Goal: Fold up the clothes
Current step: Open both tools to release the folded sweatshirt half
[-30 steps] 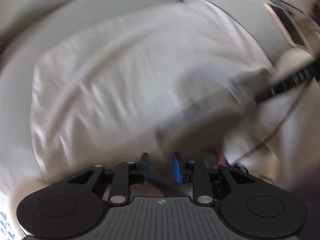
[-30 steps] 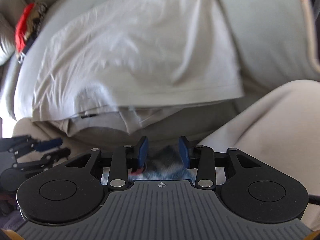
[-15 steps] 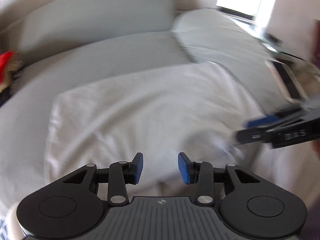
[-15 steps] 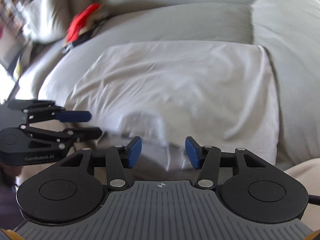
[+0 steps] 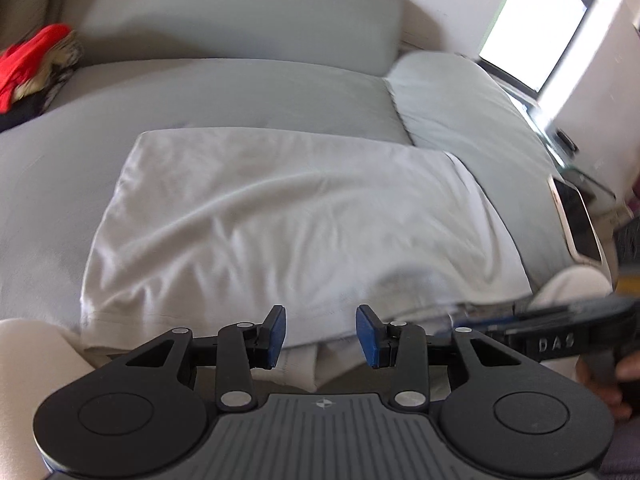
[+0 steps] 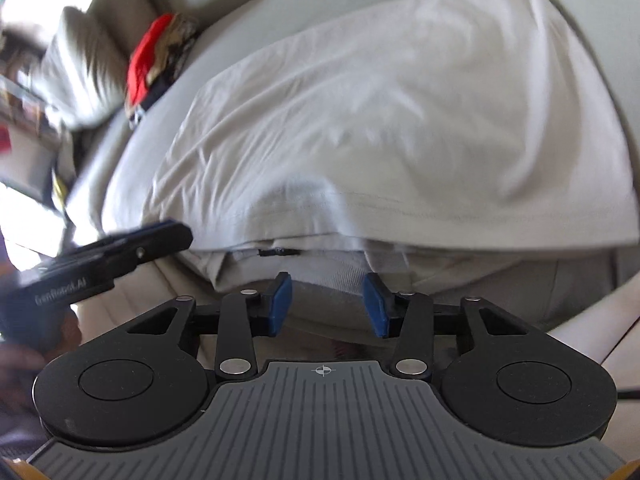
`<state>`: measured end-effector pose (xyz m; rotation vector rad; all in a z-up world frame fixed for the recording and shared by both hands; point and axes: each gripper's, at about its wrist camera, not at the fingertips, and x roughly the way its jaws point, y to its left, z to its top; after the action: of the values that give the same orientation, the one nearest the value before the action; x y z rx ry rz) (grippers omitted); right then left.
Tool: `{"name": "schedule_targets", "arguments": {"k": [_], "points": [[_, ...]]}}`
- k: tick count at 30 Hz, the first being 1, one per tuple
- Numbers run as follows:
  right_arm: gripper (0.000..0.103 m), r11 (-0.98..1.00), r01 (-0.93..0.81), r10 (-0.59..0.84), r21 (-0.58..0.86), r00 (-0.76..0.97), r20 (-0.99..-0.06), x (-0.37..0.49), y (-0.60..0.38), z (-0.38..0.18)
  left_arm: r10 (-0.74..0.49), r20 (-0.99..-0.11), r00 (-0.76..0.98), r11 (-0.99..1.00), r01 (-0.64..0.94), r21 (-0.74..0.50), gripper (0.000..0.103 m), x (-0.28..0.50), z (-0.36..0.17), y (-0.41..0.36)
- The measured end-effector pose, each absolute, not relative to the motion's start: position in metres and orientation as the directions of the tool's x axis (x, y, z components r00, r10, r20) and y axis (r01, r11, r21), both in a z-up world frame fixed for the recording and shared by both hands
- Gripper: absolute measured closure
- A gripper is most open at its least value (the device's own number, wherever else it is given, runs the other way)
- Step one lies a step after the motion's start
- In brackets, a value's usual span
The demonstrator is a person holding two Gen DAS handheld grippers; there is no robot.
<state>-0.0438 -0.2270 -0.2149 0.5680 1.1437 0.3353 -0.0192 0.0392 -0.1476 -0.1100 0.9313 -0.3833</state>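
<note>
Sofa (image 5: pixel 240 92) bears folded garment (image 5: pixel 280 216); red clothes (image 5: pixel 28 60) well apart.

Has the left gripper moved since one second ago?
Yes. The left gripper has pulled back from the white garment: the sofa backrest, out of view before, now shows above it, and the jaws stand wider.

Daylight enters from a window (image 5: pixel 536 28) at upper right of the left wrist view, blown out to white. Both views bend strongly at the edges. The white garment (image 6: pixel 400 120) shows motion blur in the right wrist view; the left claw (image 6: pixel 120 248) is smeared there.
</note>
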Motion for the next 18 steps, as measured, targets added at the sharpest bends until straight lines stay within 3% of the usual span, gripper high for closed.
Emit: {"name": "schedule_targets", "arguments": {"k": [4, 6, 18], "points": [[0.058, 0.645, 0.195, 0.604, 0.739, 0.461, -0.65, -0.048, -0.258, -0.228, -0.369, -0.759, 0.536, 0.929, 0.243, -0.28, 0.066, -0.018, -0.148, 0.045], [0.063, 0.567, 0.26, 0.617, 0.782, 0.496, -0.612, -0.051, -0.269, -0.234, -0.368, -0.759, 0.537, 0.929, 0.237, -0.283, 0.066, -0.018, -0.149, 0.046], [0.067, 0.25, 0.422, 0.609, 0.872, 0.631, -0.48, -0.063, -0.287, -0.266, -0.369, -0.752, 0.546, 0.93, 0.209, -0.303, 0.066, -0.017, -0.15, 0.053]]}}
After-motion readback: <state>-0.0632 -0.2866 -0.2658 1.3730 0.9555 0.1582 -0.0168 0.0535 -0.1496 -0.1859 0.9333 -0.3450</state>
